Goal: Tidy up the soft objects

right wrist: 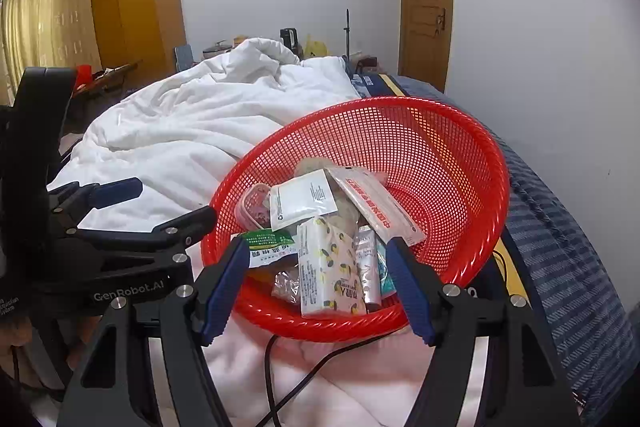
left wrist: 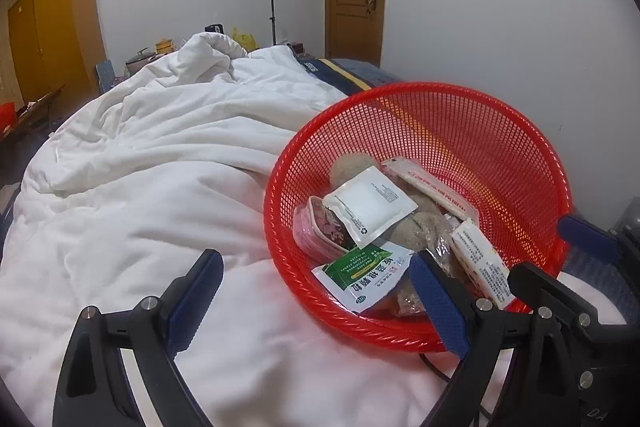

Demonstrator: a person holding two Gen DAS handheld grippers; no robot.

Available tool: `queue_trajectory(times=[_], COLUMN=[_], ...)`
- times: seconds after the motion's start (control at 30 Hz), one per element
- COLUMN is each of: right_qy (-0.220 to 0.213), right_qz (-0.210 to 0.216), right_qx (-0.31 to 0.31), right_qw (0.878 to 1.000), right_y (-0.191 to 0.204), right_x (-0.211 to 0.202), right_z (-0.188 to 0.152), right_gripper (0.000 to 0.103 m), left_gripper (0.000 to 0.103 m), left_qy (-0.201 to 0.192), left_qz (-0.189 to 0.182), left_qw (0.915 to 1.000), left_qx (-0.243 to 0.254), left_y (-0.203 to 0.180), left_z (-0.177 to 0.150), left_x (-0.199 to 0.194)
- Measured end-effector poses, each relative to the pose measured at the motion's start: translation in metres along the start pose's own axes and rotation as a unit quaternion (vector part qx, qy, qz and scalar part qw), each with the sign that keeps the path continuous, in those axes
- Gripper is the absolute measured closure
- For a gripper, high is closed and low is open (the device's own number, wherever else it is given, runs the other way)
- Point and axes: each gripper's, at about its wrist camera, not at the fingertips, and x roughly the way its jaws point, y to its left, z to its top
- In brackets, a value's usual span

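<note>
White quilt (left wrist: 152, 155) rumpled over most of the bed, blue striped sheet (right wrist: 560, 259) bare along the bed's right edge by the wall. Red mesh basket (left wrist: 460, 131) sits on the quilt near that right edge, tipped so its opening faces me. Inside it, a heap of soft stuff: patterned tissue pack (right wrist: 332, 275) at the near rim, long white sachet with red print (right wrist: 376, 207) leaning up the right wall, plain white pouch (left wrist: 370, 205) on top in the middle, green-and-white sachet (left wrist: 360, 273) at the near left rim, pink packet (left wrist: 316, 231) against the left wall, small tube (right wrist: 368, 267) beside the tissue pack. My left gripper (left wrist: 316, 291) has fingers wide apart, nothing between them, one over the quilt, one at the basket rim. My right gripper (right wrist: 316, 279) fingers apart too, either side of the tissue pack, not pressing it
</note>
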Motion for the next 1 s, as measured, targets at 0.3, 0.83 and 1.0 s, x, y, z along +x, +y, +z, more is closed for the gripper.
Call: queue_trajectory(times=[0.3,0.83,1.0], right_qy=[0.016,0.041,0.042], right_qz=[0.019,0.029,0.031], right_qx=[0.027,0.054,0.053], right_qw=[0.999,0.997,0.997], right_y=[-0.015,-0.026,-0.025], right_x=[0.004,0.015,0.015], right_z=[0.003,0.001,0.001], right_gripper=[0.033,0.033,0.033], left_gripper=[0.007,0.007,0.007], left_qy=[0.01,0.025,0.035], left_qz=[0.026,0.038,0.041], left_qw=[0.9994,0.9987,0.9984], left_qx=[0.02,0.023,0.019], left_y=[-0.01,-0.014,-0.013], left_z=[-0.003,-0.006,-0.007], left_x=[0.006,0.013,0.016])
